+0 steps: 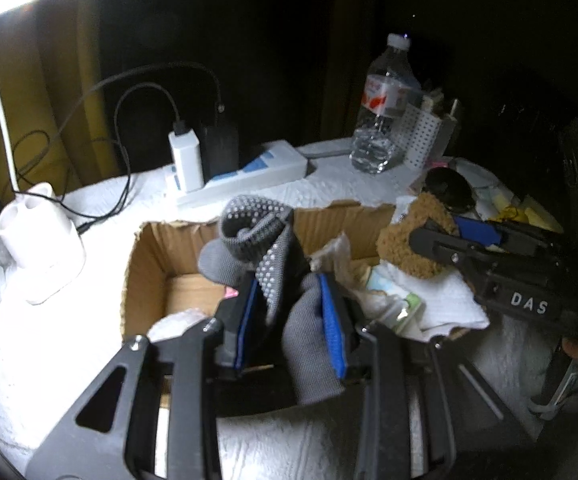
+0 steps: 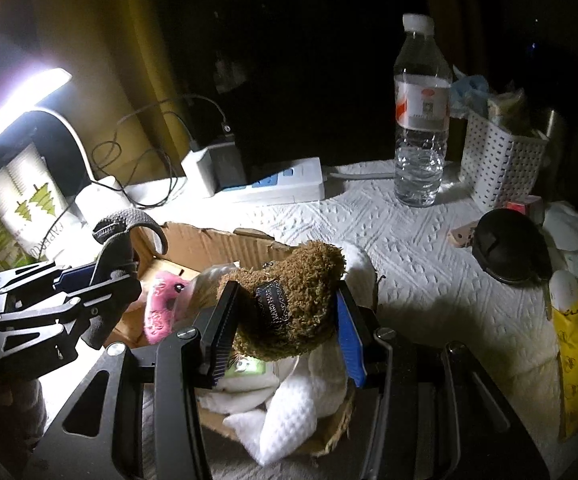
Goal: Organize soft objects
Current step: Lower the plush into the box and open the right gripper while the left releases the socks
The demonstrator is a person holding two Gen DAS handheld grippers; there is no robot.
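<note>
Setting: dark room lit by one lamp [image 2: 21,104] at the upper left of the frame; a table [image 2: 429,256] under white embossed paper carries everything.

Box: a torn cardboard box [image 2: 209,244] sits at lower centre of both views, open side up, evidently the collecting place for the soft things.

Left gripper [image 1: 289,320]: fingers clenched on a grey sock [image 1: 257,240] with white grip dots; the sock stands up out of the fingers above the box's near edge, held high, probably to clear the wall before it goes in.

Right gripper [image 2: 285,332]: fingers grasping a brown plush [image 2: 297,300] by its body, label facing the camera; it hangs over the right part of the box, above a white cloth [image 2: 297,408].

Already inside: a pink toy [image 2: 161,308] lies on the box floor at the left part, beside pale wrapped items; these read as sorted.

Stage: a judgement only — two items are over the box and not yet let go, so release seems the step in hand.

Background: a bottle [image 2: 421,120], a white basket [image 2: 501,160] and a power strip [image 2: 285,188] stand behind the box, well apart from both grippers.

Risk: the sock's loose cuff could catch the torn rim.
</note>
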